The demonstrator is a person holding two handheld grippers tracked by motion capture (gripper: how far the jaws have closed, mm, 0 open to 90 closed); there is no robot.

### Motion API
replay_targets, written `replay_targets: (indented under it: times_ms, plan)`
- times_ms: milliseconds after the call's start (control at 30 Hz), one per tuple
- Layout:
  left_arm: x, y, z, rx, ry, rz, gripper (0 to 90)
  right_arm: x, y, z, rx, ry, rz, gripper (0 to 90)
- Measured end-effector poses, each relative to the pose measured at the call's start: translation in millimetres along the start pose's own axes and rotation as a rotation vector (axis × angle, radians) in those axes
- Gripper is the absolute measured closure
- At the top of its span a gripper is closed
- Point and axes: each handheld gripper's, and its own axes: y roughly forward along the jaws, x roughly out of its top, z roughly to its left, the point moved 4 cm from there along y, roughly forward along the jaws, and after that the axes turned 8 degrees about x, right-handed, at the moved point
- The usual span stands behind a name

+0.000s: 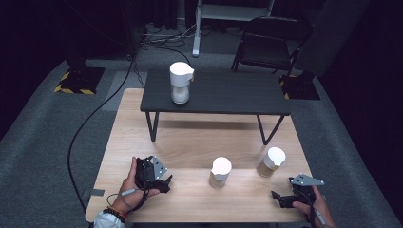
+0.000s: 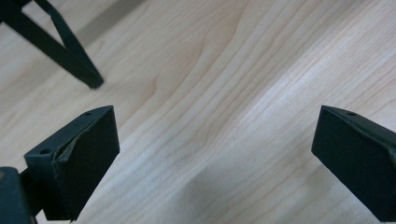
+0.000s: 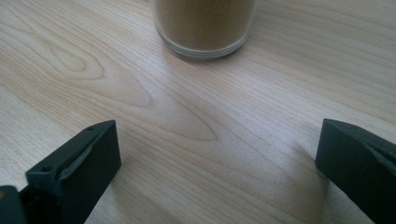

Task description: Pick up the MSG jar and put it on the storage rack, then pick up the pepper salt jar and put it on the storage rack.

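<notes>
Pale wooden table (image 1: 190,142), two jars of brown powder near its front edge.
Left gripper (image 1: 164,183) and right gripper (image 1: 280,197) rest wide open, empty; middle jar (image 1: 220,172) between them, right jar (image 1: 271,161) just beyond the right gripper.

A light wooden table (image 1: 199,142) is set on grey carpet (image 1: 38,142). A low black table (image 1: 228,92) stands on its far half, borne on slanted black legs (image 2: 70,56). A white-lidded jar (image 1: 181,83) of pale contents stands upright near the left end of the black table. A black folding chair (image 1: 266,45) is placed behind. A black cable (image 1: 90,118) runs across the carpet at the left, past a base edged with hazard tape (image 1: 78,78).
</notes>
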Motion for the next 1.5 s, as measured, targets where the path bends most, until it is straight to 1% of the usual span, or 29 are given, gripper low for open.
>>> replay_targets:
  times_ms: [100, 133, 167, 233, 300, 367, 433, 567, 700, 733, 1067, 1500]
  plan:
    - [-3.6, -0.5, 4.2, -0.016, -0.025, 0.022, 0.9, 0.0, 0.0, 0.0, 0.0, 0.0, 0.0, 0.0]
    - [-4.8, -0.5, 5.8, -0.023, -0.04, 0.023, 0.9, 0.0, 0.0, 0.0, 0.0, 0.0, 0.0, 0.0]
    - [-6.2, -0.2, 8.5, -0.039, -0.06, 0.031, 0.9, 0.0, 0.0, 0.0, 0.0, 0.0, 0.0, 0.0]
    - [-7.5, 0.9, 9.3, -0.04, -0.063, 0.05, 0.9, 0.0, 0.0, 0.0, 0.0, 0.0, 0.0, 0.0]
    - [-9.9, 2.9, 13.0, -0.06, -0.084, 0.066, 1.0, 0.0, 0.0, 0.0, 0.0, 0.0, 0.0, 0.0]
    - [-12.3, 4.0, 15.7, -0.071, -0.107, 0.071, 0.8, 0.0, 0.0, 0.0, 0.0, 0.0, 0.0, 0.0]
    - [-13.1, 4.2, 18.4, -0.08, -0.114, 0.076, 0.8, 0.0, 0.0, 0.0, 0.0, 0.0, 0.0, 0.0]
    - [-19.5, 5.9, 25.2, -0.111, -0.17, 0.079, 0.6, 0.0, 0.0, 0.0, 0.0, 0.0, 0.0, 0.0]
    - [-24.1, 8.7, 35.8, -0.151, -0.24, 0.104, 0.3, 0.0, 0.0, 0.0, 0.0, 0.0, 0.0, 0.0]
    - [-25.6, 8.9, 36.9, -0.153, -0.25, 0.103, 0.2, 0.0, 0.0, 0.0, 0.0, 0.0, 0.0, 0.0]
    - [-27.8, 7.1, 37.7, -0.15, -0.256, 0.105, 0.1, 0.2, 0.1, -0.4, 0.002, -0.002, 0.0, 0.0]
    - [-28.4, 6.9, 39.1, -0.153, -0.248, 0.104, 0.1, 0.4, 0.3, -0.9, 0.003, -0.002, 0.001, 0.0]
